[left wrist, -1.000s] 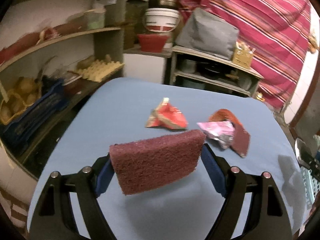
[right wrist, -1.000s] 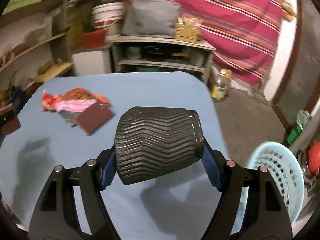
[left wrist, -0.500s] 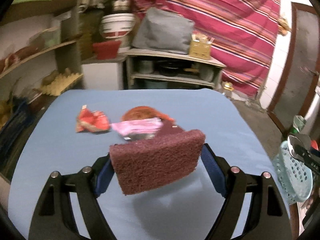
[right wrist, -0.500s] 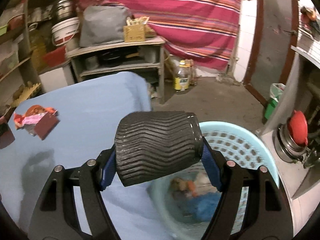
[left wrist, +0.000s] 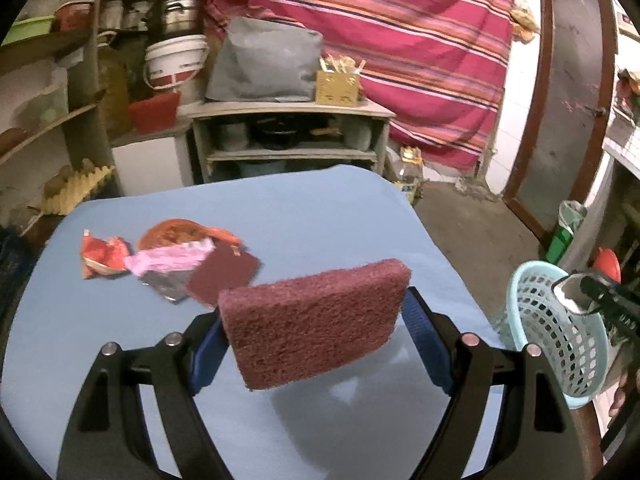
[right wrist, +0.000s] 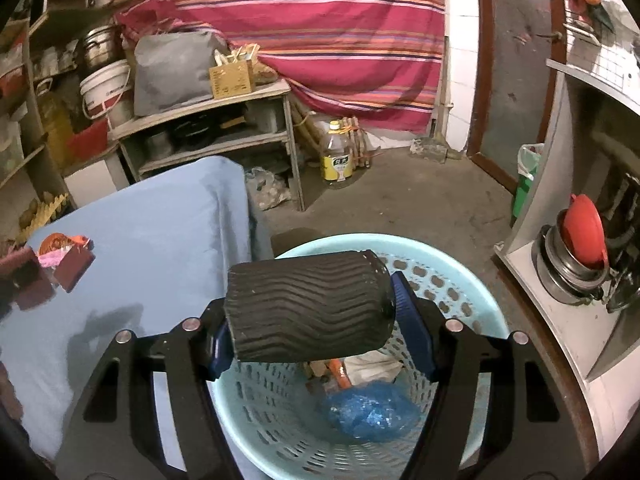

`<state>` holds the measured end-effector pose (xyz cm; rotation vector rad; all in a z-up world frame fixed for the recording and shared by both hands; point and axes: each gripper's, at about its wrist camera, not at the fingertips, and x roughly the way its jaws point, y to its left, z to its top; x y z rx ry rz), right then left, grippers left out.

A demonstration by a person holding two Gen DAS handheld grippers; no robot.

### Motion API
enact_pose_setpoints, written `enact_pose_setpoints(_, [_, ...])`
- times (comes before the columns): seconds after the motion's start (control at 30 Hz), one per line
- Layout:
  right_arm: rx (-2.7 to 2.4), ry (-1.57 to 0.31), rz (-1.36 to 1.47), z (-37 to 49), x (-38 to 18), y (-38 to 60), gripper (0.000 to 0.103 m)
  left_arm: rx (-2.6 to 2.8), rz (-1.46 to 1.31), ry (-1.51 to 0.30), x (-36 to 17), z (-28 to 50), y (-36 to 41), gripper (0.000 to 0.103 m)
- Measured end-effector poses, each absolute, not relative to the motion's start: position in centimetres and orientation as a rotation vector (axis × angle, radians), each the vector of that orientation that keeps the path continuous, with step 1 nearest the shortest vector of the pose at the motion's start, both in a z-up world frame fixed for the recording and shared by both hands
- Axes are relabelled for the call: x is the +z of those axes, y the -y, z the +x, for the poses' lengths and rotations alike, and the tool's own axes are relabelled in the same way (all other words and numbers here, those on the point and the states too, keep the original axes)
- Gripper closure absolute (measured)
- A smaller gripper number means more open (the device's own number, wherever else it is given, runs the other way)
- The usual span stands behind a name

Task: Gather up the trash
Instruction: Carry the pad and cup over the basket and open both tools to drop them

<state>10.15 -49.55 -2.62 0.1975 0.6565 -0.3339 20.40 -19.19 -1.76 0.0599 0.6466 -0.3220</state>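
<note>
The left gripper (left wrist: 316,344) is clamped on a maroon scouring pad (left wrist: 314,320), which is held edge-on between the two blue finger pads (left wrist: 424,344) and is tilted, its right end higher. The pad is suspended above the blue tablecloth (left wrist: 300,208), clear of the surface.

The right gripper (right wrist: 310,344) is clamped on a black ribbed cup (right wrist: 308,306) lying on its side between the fingers, its open end toward the right. The cup is positioned directly above the light blue perforated basket (right wrist: 468,304), which stands on the floor just beside the right edge of the table.

Basket contents: a crumpled blue plastic bag (right wrist: 370,410), a white crumpled piece (right wrist: 372,364) and an orange item (right wrist: 340,370).

Remaining trash on the tablecloth, far left area:
- a red crumpled wrapper (left wrist: 102,254);
- a pink wrapper (left wrist: 172,260), lying against an orange round lid (left wrist: 176,232);
- a second maroon scouring pad (left wrist: 224,276), flat, touching the pink wrapper.

These items form one cluster, well apart from the basket.

Behind the table stand a wooden shelf unit (left wrist: 288,132) and a striped red curtain (left wrist: 400,40). A yellow-labelled bottle (right wrist: 338,156) stands on the floor.
</note>
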Motion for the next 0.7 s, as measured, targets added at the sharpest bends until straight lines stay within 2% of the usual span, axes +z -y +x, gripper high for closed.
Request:
enact_pose_setpoints(0.43, [-0.385, -0.726, 0.250, 8.8, -5.0, 53.6, 0.035, -0.443, 0.094, -0.661, -2.6, 19.7, 27.2, 0.023])
enact_pose_setpoints(0.5, [-0.394, -0.737, 0.245, 8.9, -5.3, 53.8, 0.029, -0.458, 0.106, -0.662, -2.8, 19.6, 28.5, 0.023])
enact_pose_setpoints(0.7, [-0.417, -0.745, 0.240, 8.7, -5.6, 54.9, 0.028, -0.501, 0.135, -0.651, -2.7, 18.9, 31.5, 0.023])
